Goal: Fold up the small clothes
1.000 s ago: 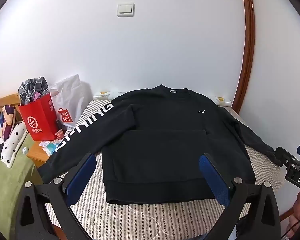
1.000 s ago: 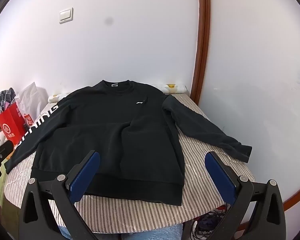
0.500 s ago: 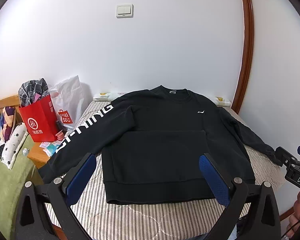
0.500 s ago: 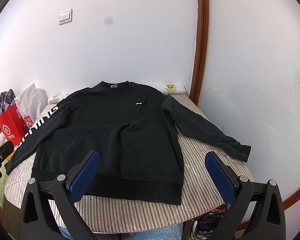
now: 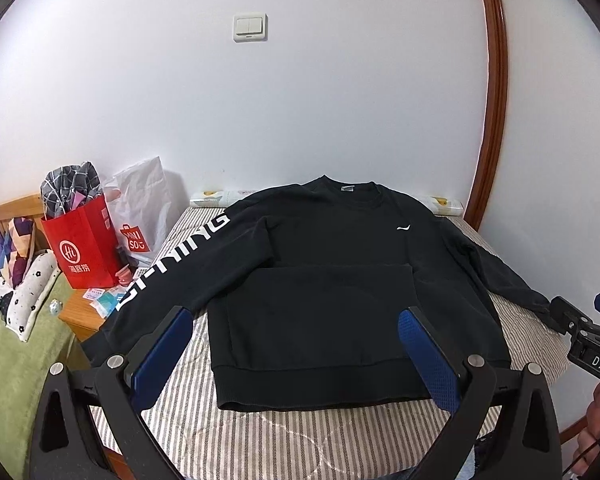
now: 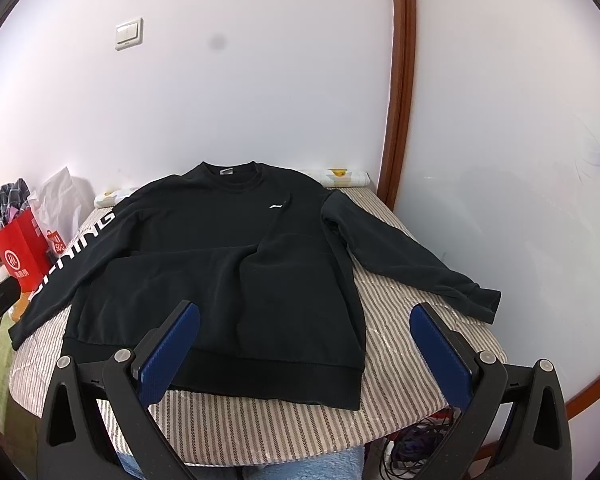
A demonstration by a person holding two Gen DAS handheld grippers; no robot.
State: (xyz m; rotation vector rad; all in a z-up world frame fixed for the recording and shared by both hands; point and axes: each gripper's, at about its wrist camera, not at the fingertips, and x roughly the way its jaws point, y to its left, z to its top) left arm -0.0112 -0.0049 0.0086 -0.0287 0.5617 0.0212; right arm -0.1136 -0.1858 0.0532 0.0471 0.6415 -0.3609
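Note:
A black sweatshirt (image 5: 324, 280) lies flat, front up, on a striped board (image 5: 300, 436), collar at the far wall, both sleeves spread out. White lettering runs down its left sleeve (image 5: 172, 264). It also shows in the right wrist view (image 6: 220, 276), its right sleeve (image 6: 412, 256) reaching the board's right edge. My left gripper (image 5: 296, 350) is open and empty, held above the hem. My right gripper (image 6: 304, 350) is open and empty, above the hem's right part. The right gripper's tip (image 5: 580, 328) shows at the left wrist view's right edge.
A red paper bag (image 5: 82, 244) and a white bag (image 5: 140, 212) stand left of the board, by a wooden stand (image 5: 80, 314) with small items. A green cover (image 5: 12, 364) lies at left. White walls and a brown door frame (image 6: 400, 92) close in behind and right. Cables (image 6: 412, 440) lie below.
Both grippers have shifted only slightly; the sweatshirt sits a little lower in both views. Nothing was gripped or moved.

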